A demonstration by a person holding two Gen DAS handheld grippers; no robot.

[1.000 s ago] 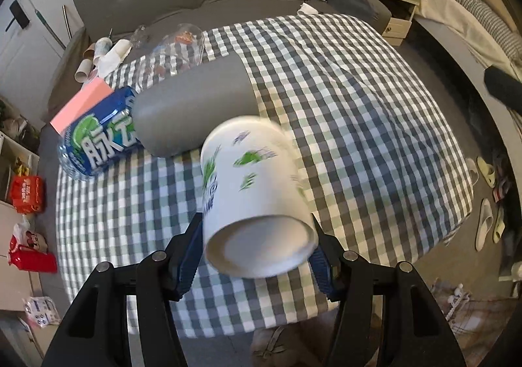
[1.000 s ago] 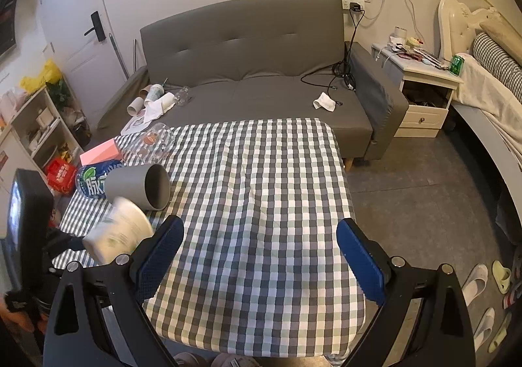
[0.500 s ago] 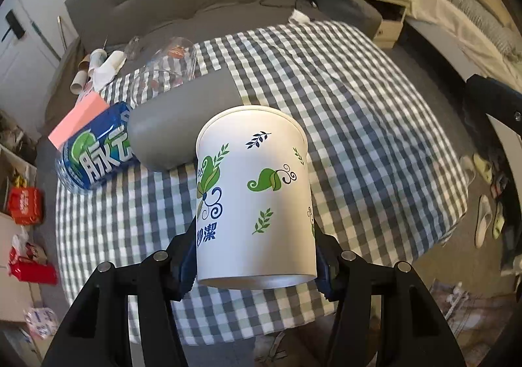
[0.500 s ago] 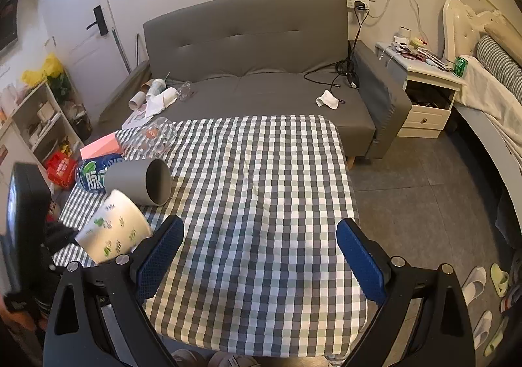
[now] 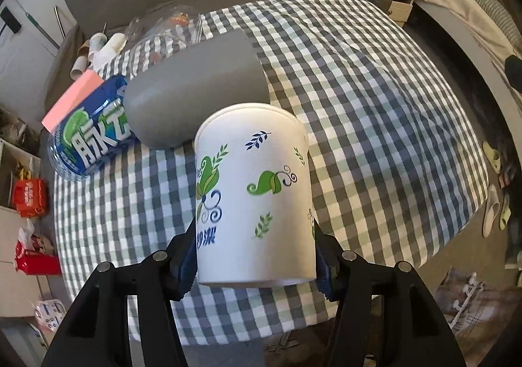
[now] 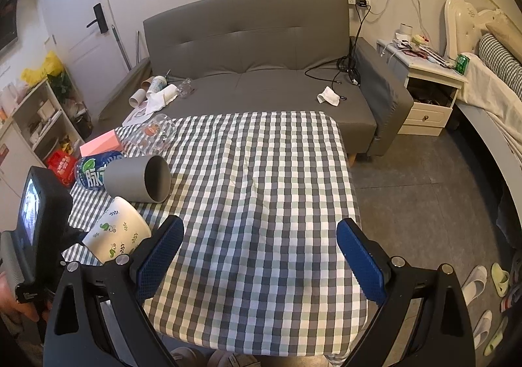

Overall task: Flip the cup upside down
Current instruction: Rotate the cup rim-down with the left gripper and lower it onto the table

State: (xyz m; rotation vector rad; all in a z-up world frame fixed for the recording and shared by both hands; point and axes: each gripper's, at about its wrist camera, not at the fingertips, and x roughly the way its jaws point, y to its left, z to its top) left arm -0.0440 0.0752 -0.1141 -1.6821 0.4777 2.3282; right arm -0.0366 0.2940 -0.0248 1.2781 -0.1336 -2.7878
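A white paper cup (image 5: 254,197) with green leaf prints is held by my left gripper (image 5: 254,262), which is shut on its lower part. The cup's rim end points away from the camera and down toward the checked table (image 5: 375,112), and its base end is nearest the camera. In the right wrist view the cup (image 6: 115,230) hangs tilted over the table's front left part. My right gripper (image 6: 261,252) is open and empty above the table's front edge.
A grey cup (image 5: 195,86) lies on its side just behind the paper cup, with a blue drink bottle (image 5: 91,135), a pink block (image 5: 71,99) and a clear glass mug (image 5: 163,37) beside it. A grey sofa (image 6: 261,50) stands behind the table.
My left gripper has turned the paper cup over: a second ago its open mouth faced the camera, now the mouth points away toward the table. The right gripper has stayed still.
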